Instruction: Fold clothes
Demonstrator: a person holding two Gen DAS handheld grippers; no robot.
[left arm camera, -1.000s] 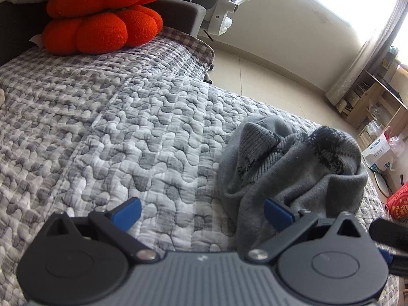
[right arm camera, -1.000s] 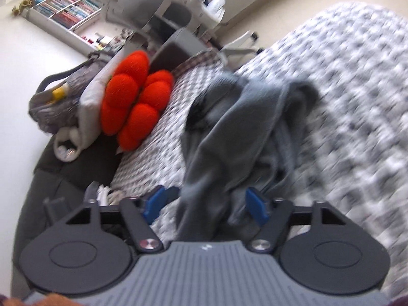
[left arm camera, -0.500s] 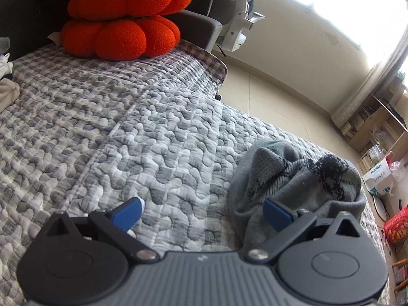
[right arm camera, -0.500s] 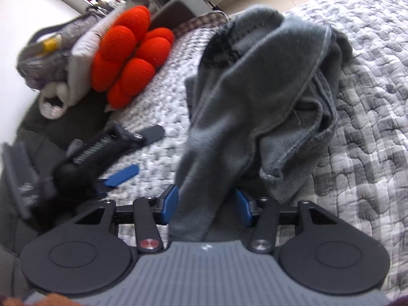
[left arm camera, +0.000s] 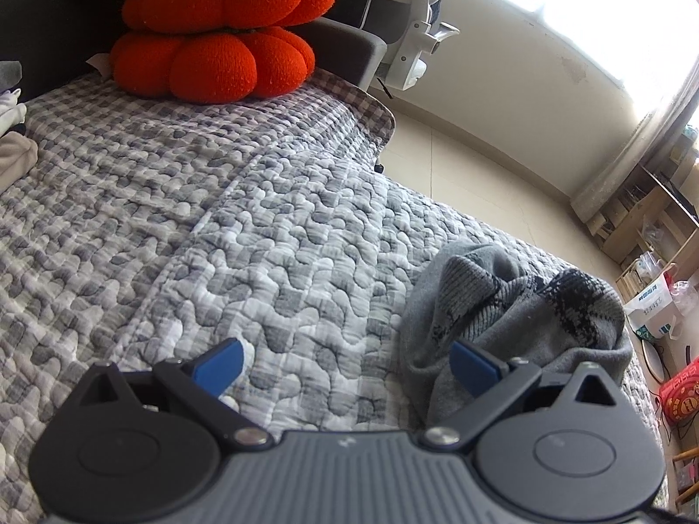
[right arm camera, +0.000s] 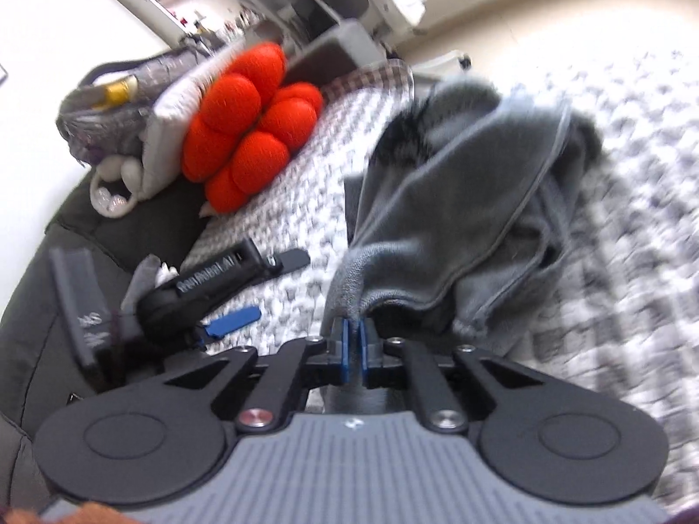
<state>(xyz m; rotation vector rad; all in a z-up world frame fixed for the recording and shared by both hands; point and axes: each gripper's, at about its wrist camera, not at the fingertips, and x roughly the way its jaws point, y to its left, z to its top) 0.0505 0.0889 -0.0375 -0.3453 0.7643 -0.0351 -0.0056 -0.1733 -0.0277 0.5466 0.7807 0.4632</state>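
A crumpled grey knit sweater with black pattern lies bunched on the quilted grey bed cover. My left gripper is open and empty, low over the quilt, its right finger touching or just over the sweater's near edge. In the right wrist view my right gripper is shut on a fold of the sweater, which rises away from the jaws. The left gripper also shows there, open, to the left of the sweater.
An orange pumpkin-shaped cushion sits at the bed's far end against a dark sofa arm. A white office chair stands beyond. Shelves and bags stand on the floor at the right. Pale clothes lie at the left.
My right gripper has closed on a fold of the sweater. The left gripper has drawn back a little from the sweater and stays open.
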